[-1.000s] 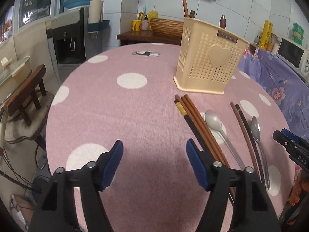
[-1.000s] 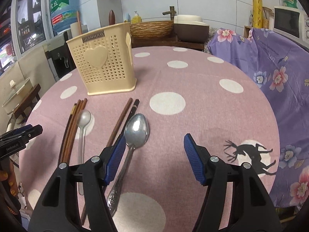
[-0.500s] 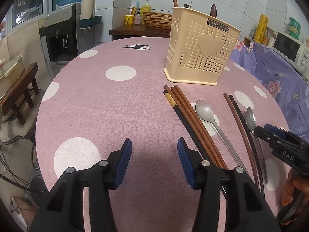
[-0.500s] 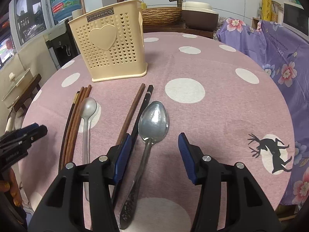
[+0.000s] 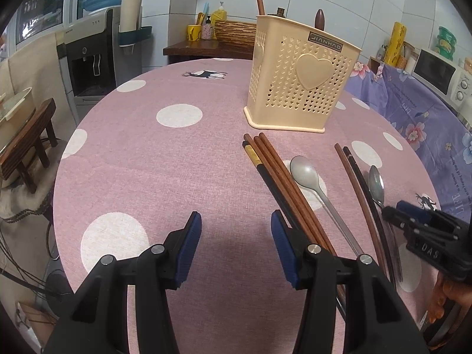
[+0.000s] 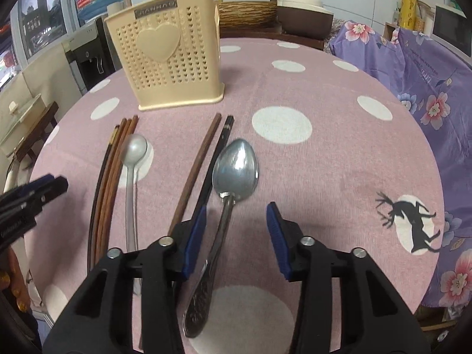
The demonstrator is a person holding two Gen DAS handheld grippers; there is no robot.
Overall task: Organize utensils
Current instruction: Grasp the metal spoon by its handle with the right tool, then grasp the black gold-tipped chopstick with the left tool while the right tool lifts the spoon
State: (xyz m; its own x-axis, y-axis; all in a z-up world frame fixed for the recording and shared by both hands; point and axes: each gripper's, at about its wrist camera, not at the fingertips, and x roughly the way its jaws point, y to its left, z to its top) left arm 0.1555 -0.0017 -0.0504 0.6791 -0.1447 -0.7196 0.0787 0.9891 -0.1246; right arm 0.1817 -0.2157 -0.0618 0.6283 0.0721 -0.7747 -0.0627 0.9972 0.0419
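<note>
Jaws of the right gripper (image 6: 236, 233) are closing around the large spoon (image 6: 236, 171) on the worktop (image 6: 324, 177), not yet pinching; squaring on its handle should help. Left gripper (image 5: 236, 244) hangs half-open, empty, beside chopsticks (image 5: 283, 177).

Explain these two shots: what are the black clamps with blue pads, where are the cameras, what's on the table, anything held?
No robot arm here: a person holds one two-finger gripper in each hand, and a fisheye camera on each looks forward along its fingers. One picture is from the left gripper, the other from the right gripper; each also catches the other at its edge. On the pink dotted table stand a beige holder and, lying flat, a chopstick bundle, a small spoon, two separate chopsticks and a big spoon. Nothing is held. The left jaws stand open over bare cloth. The right jaws are closing around the big spoon's handle, not yet touching.
</note>
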